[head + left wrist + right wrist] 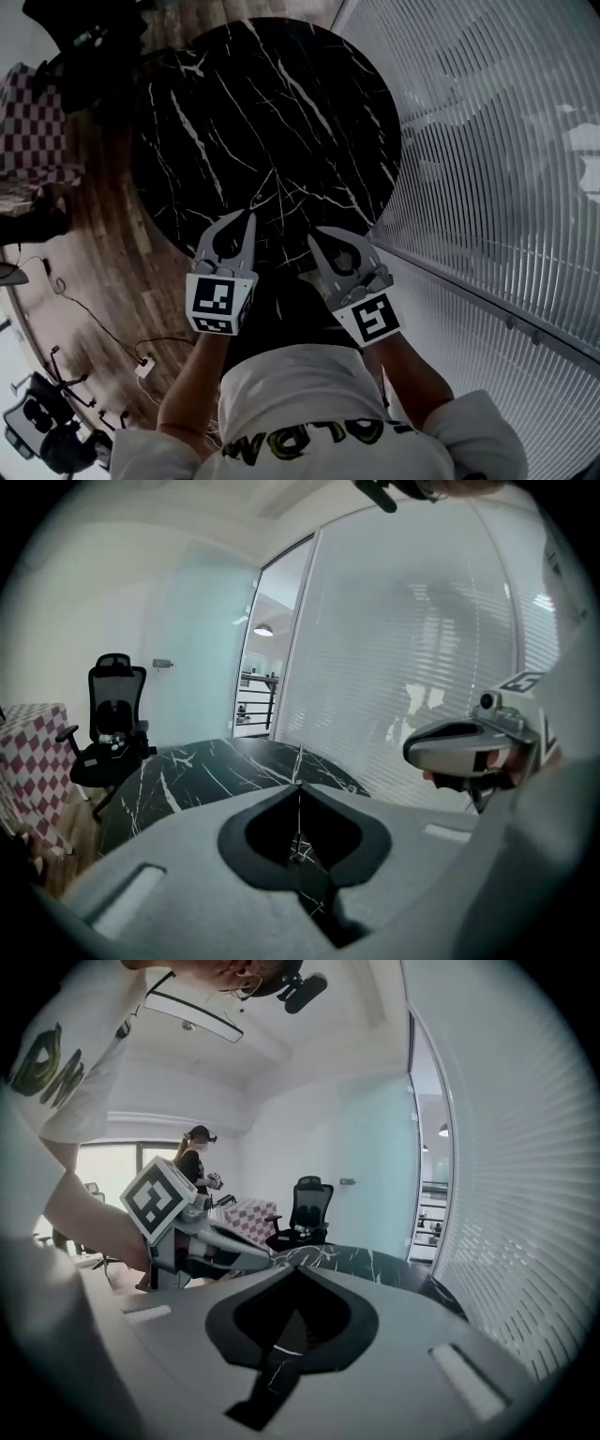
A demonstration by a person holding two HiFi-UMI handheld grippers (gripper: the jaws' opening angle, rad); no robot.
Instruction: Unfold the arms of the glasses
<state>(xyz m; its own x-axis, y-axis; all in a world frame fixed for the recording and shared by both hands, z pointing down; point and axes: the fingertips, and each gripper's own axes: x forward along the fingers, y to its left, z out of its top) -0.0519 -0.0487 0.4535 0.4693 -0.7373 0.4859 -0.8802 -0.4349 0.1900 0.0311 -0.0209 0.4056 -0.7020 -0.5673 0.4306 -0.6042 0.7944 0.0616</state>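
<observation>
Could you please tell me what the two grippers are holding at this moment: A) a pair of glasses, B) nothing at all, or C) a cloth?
B: the left gripper and the right gripper each have their fingers closed together with nothing between them.

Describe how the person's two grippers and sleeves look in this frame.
The left gripper and right gripper are matching light grey, each with two curved fingers lined in black around a spade-shaped gap. Each carries a white cube with black square markers. The person wears a white short-sleeved T-shirt with lettering.
</observation>
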